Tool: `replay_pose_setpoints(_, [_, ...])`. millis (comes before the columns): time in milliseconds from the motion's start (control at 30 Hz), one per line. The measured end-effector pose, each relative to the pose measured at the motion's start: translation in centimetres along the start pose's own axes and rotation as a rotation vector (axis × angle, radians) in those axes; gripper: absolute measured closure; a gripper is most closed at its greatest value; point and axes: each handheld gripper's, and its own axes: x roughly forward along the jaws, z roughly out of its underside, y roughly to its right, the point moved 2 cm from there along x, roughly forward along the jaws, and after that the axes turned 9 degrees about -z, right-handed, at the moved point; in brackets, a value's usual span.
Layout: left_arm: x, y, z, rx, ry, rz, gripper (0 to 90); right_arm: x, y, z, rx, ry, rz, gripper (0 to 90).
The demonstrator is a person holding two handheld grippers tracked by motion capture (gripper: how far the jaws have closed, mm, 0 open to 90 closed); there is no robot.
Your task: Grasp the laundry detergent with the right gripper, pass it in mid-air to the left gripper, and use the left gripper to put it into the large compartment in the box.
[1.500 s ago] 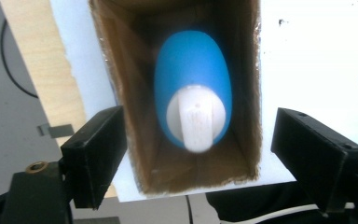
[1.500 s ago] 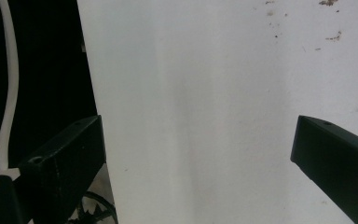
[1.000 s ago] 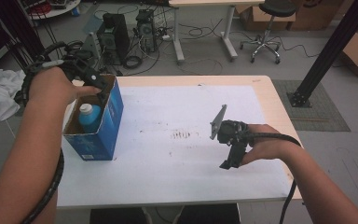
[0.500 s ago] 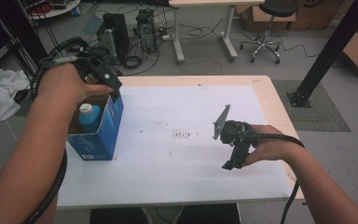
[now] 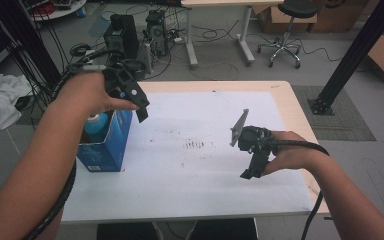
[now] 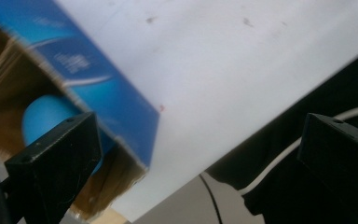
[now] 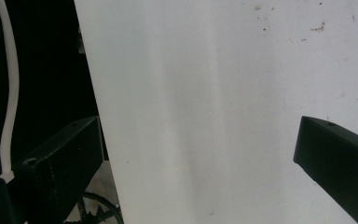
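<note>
Jaws wide over the blue box

Box [image 5: 105, 145] sits at the table's [image 5: 205, 200] left edge, a blue bottle [image 5: 96, 126] standing inside it. Left gripper [image 5: 141, 111] hangs just above the box's near corner, jaws just spread wide, nothing between them (bottle untouched). Over on the right, right gripper [image 5: 250, 172] points down at bare tabletop, jaws apart, empty.

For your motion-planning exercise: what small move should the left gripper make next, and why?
Probably carry the left gripper further out over the table. Its jaws have just been opening and stand wide with nothing between them, and the blue bottle sits inside the blue box.
</note>
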Motion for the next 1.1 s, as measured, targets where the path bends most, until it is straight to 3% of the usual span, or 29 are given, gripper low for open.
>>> replay_pose_setpoints(100, [0.3, 1.3, -0.4, 0.080, 0.017, 0.007, 0.1, -0.1, -0.1, -0.1, 0.012, -0.017, 0.001, 1.1])
replay_pose_setpoints(200, [0.7, 2.3, -0.7, 0.150, 0.004, -0.001, 0.1, -0.2, -0.2, -0.3, 0.023, -0.023, 0.002, 1.1])
replay_pose_setpoints(367, [1.1, 4.3, -0.8, 0.302, 0.017, -0.004, 0.1, -0.5, -0.3, -0.4, 0.030, -0.029, 0.005, 1.1])
replay_pose_setpoints(400, [1.2, 4.5, -0.8, 0.314, 0.017, -0.004, 0.1, -0.5, -0.3, -0.4, 0.033, -0.029, 0.005, 1.1])
replay_pose_setpoints(767, [2.4, 7.7, -0.6, 0.632, 0.024, 0.001, 0.2, -1.1, 0.2, -0.1, 0.032, -0.052, 0.007, 1.1])
replay_pose_setpoints(833, [2.9, 8.2, -0.5, 0.667, 0.018, 0.015, 0.1, -1.2, 0.3, -0.1, 0.033, -0.055, 0.007, 1.1])
replay_pose_setpoints(1100, [4.2, 9.1, -0.5, 0.719, 0.015, 0.021, 0.1, -0.8, 0.5, -0.1, 0.030, -0.056, -0.004, 1.1])
